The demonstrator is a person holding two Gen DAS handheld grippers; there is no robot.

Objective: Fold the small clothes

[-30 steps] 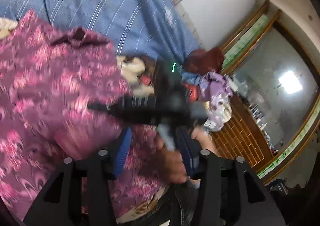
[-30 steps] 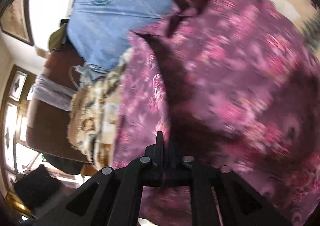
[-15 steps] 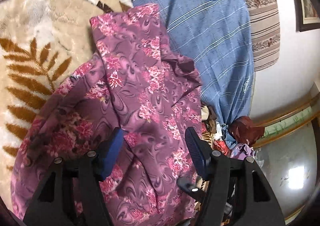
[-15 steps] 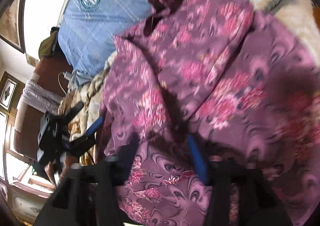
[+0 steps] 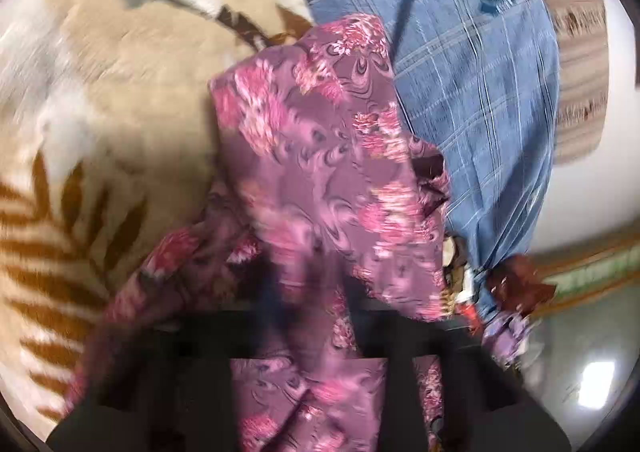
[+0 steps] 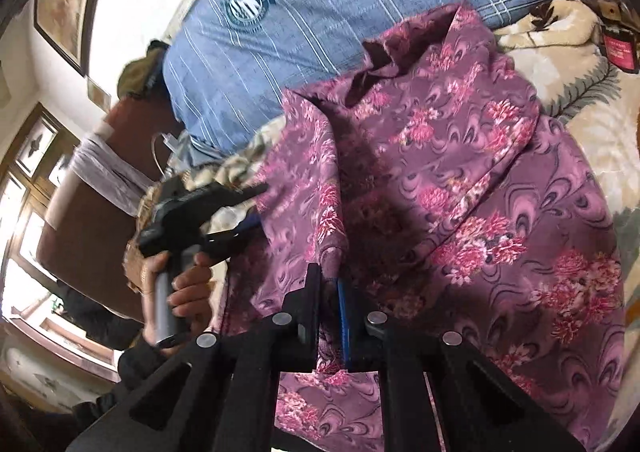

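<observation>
Both claws, left [image 6: 250, 218] just snapped closed and right [image 6: 328, 294], pinch a purple floral-print garment [image 6: 440, 188] on a cream leaf-patterned blanket [image 5: 120, 112].

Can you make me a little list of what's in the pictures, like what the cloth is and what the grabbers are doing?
cloth: purple flowered garment, rumpled
under it: cream leaf-print blanket
behind it: blue striped pillow
left gripper: just closed on the garment's edge
right gripper: shut on a fold of the garment
hand: holds the left gripper's handle
</observation>
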